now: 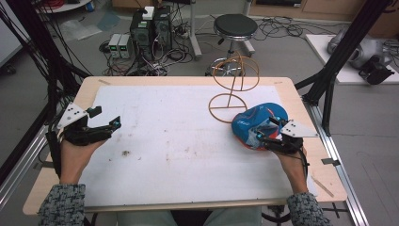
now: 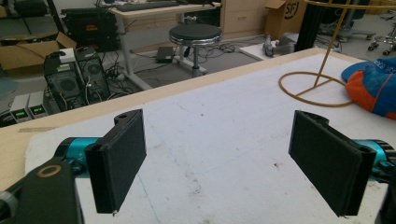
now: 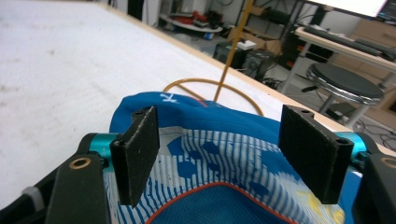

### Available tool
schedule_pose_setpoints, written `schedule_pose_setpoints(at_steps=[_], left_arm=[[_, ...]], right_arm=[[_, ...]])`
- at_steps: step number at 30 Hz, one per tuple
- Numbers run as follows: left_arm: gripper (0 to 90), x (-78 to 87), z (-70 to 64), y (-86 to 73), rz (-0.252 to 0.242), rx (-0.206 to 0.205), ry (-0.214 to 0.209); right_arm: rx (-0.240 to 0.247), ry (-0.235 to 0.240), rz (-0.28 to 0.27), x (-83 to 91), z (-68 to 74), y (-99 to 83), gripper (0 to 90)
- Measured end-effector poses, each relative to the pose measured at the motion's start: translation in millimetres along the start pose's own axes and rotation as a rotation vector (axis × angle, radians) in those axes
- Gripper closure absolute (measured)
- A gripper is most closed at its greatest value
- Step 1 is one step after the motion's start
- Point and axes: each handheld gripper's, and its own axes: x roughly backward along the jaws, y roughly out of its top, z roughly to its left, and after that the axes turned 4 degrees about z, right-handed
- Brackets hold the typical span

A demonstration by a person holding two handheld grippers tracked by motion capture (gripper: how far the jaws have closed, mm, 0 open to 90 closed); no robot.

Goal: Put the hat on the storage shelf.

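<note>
**Right gripper poised over cap, jaws apart; left gripper idle at left edge**

Blue cap (image 1: 258, 126) lying near right edge of table (image 1: 188, 81), just in front of base ring of yellow wire stand (image 1: 234, 89). Crumpled, opening turned up toward right gripper (image 1: 265, 135). Long axis judged to run roughly from the stand toward the near-right corner; hard to fix exactly, fabric slumped.

Right gripper view: jaws spread wide, cap (image 3: 219, 177) directly ahead and below, rim lying in the gap between them. Contact between pads and fabric not resolved; no clamp evident. Lining striped blue and white with blue blotches, orange piping along inner edge, mesh-like blue panel below. Outer shell plain blue with small white mark. Soft, likely to fold when pinched.

Left gripper (image 1: 107, 128) near left edge of table, jaws apart, holding nothing, bare white mat (image 2: 210, 140) between them. Cap (image 2: 373, 88) seen far off to the right in left gripper view, well apart.

Right hand clearly the nearer. Judgement: next move, if a grasp, a short close onto the rim.
</note>
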Motion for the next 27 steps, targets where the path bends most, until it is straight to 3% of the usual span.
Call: schedule_pose_setpoints(at_steps=[1,7,9,10,13,22,23,27], left_arm=[[19.1,0.0,0.2,-0.1,0.0,0.0,0.003],[19.1,-0.3,1.1,-0.8,0.009,0.003,0.003],[19.1,-1.5,1.2,-1.7,0.011,0.008,0.002],[19.1,-1.7,1.3,-1.9,0.012,0.007,0.002],[19.2,-2.3,1.4,-2.4,0.02,0.007,0.001],[19.2,-2.7,1.8,-2.7,0.019,0.013,0.007],[19.2,-3.0,1.5,-2.8,0.019,0.012,0.005],[19.2,-3.9,0.0,-2.7,0.02,0.012,-0.003]], right_arm=[[0.041,0.009,0.018,-4.8,-0.1,1.1,32.4],[0.025,0.033,0.053,-10.5,-3.3,2.7,34.2],[0.087,0.024,0.05,-15.2,-7.1,4.4,34.6],[0.107,0.033,0.075,-18.0,-6.1,5.4,35.5],[0.142,0.032,0.084,-20.8,-4.9,7.0,41.4],[0.152,0.049,0.118,-22.5,-6.0,8.8,61.9],[0.157,0.05,0.128,-22.3,-5.6,9.2,67.4],[0.154,0.045,0.136,-22.0,-6.6,9.4,69.7]])
